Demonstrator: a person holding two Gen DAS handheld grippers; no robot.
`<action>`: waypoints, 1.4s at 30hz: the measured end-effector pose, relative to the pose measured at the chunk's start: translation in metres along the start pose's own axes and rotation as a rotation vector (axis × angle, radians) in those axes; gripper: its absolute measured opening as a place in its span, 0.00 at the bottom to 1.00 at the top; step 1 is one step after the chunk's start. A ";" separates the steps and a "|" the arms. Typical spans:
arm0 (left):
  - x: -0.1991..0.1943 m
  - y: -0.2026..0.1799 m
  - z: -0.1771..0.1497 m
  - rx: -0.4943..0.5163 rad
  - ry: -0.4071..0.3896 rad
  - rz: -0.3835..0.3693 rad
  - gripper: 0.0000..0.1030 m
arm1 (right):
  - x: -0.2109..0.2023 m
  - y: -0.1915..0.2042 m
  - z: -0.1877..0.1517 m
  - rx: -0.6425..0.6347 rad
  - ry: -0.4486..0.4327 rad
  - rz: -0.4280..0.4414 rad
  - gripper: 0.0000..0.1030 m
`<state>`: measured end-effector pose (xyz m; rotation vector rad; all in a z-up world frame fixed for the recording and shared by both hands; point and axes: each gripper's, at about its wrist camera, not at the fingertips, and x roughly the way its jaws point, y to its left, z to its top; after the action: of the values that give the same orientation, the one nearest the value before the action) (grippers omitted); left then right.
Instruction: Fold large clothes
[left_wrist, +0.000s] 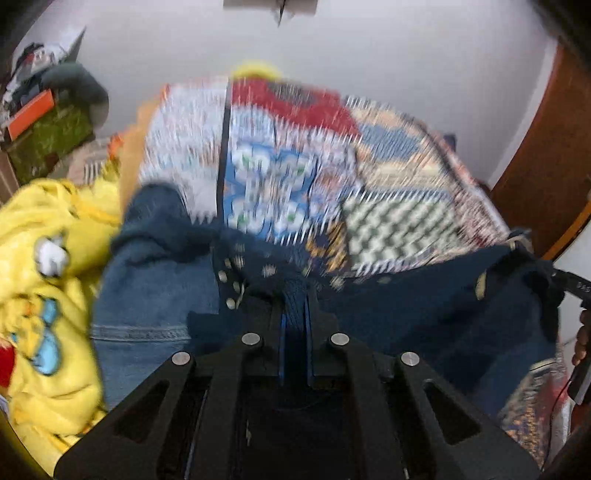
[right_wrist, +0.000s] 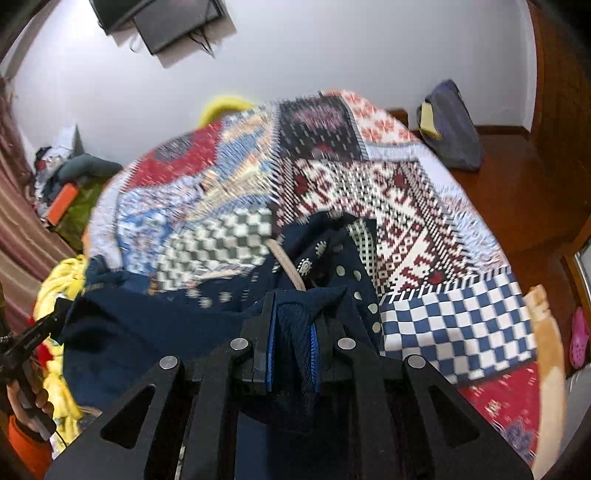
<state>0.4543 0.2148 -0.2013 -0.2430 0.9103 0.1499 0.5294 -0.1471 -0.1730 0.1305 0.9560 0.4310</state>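
Navy garment (right_wrist: 155, 325) hangs stretched between our two grippers above the bed's patchwork quilt (right_wrist: 424, 221), left fingers (left_wrist: 275, 317) and right fingers (right_wrist: 264, 332) each pinching a bunched edge. We judge no fold made yet; yellow clothing (left_wrist: 48, 295) waits beside.

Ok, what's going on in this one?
A person is folding clothes on a bed covered by a patchwork bedspread. Each hand-held gripper is shut on the same dark navy garment: the left hand-held gripper pinches one part, the right hand-held gripper another, so the cloth hangs spread between them above the bed. A yellow printed garment and blue jeans lie to the left. Both views are motion-blurred.
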 end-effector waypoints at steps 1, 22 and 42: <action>0.015 0.000 -0.004 0.009 0.031 0.008 0.08 | 0.007 -0.001 -0.002 -0.007 0.009 -0.016 0.14; -0.056 -0.058 -0.032 0.231 -0.008 -0.045 0.50 | -0.073 0.038 -0.034 -0.236 -0.034 0.004 0.31; 0.061 -0.037 0.019 0.118 0.041 0.158 0.52 | 0.034 0.058 -0.014 -0.211 0.054 0.012 0.28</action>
<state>0.5139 0.1859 -0.2333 -0.0647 0.9757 0.2368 0.5176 -0.0815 -0.1897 -0.0671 0.9573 0.5464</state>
